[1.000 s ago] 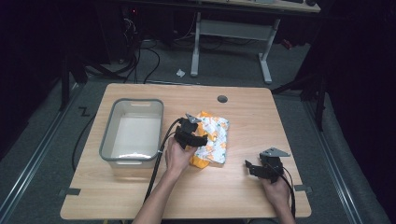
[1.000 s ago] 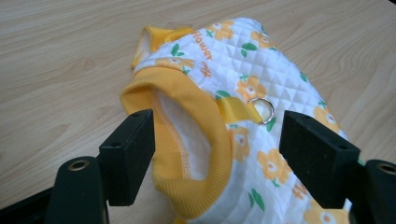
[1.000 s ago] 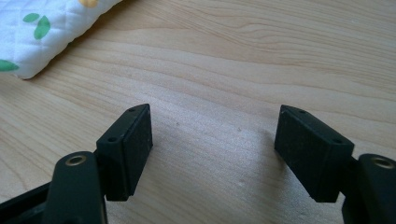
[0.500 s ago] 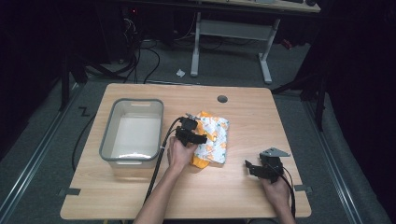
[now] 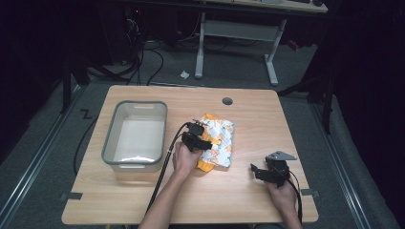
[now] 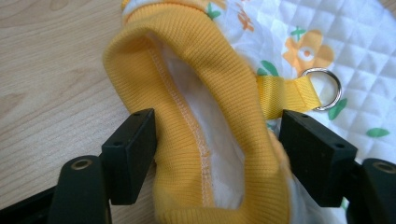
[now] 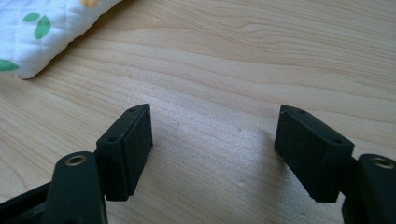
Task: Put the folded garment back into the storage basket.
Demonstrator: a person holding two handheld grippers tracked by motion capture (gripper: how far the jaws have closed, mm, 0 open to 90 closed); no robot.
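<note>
My left hand-held gripper (image 6: 212, 140) has its jaws spread either side of the yellow ribbed cuff (image 6: 205, 93) of the quilted flowered garment (image 5: 217, 140). They have just been closing a little, the cuff between them, the pads not yet pressing it. The garment lies on the surface (image 5: 248, 200) just beside the clear plastic bin (image 5: 111, 143), which I see holding nothing. A metal ring (image 6: 322, 88) on a yellow strap sits by the cuff. My right hand-held gripper (image 7: 212, 140) rests released over bare wood, well apart.

wooden table (image 5: 248, 200), empty grey bin (image 5: 113, 138)
</note>
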